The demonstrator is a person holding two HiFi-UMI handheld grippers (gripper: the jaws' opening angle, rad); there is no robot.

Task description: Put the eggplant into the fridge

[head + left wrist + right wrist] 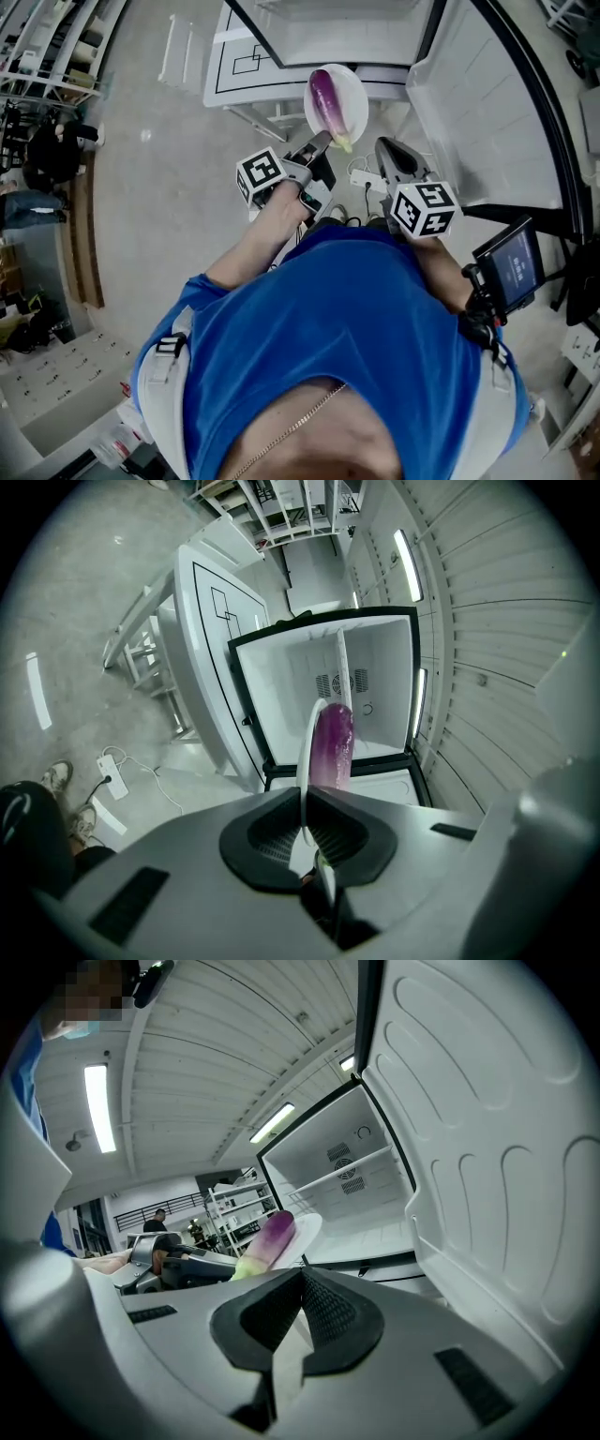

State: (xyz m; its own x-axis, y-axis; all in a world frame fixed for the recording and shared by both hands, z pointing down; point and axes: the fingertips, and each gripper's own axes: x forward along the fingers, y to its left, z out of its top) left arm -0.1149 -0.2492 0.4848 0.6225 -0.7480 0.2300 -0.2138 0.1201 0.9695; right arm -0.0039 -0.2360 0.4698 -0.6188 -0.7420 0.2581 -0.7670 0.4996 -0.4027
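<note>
— Eggplant (329, 103) first: where does it lie?
— On a white plate (356, 89), held in the air in front of the open fridge (347, 33), not yet inside.
— And the room?
— It has a grey concrete floor (141, 197), with shelving racks (47, 42) off to the left. A power strip (110, 772) lies on the floor near the fridge. The fridge door (469, 103) stands swung out on the right.
— Which way does it point?
— Its long axis runs away from the person, purple end toward the fridge and green stem end back toward the left gripper (319, 145).
— The grippers?
— The left one is clamped on the plate's rim. The right gripper (386, 155) hangs beside it, jaws pressed together on nothing.
</note>
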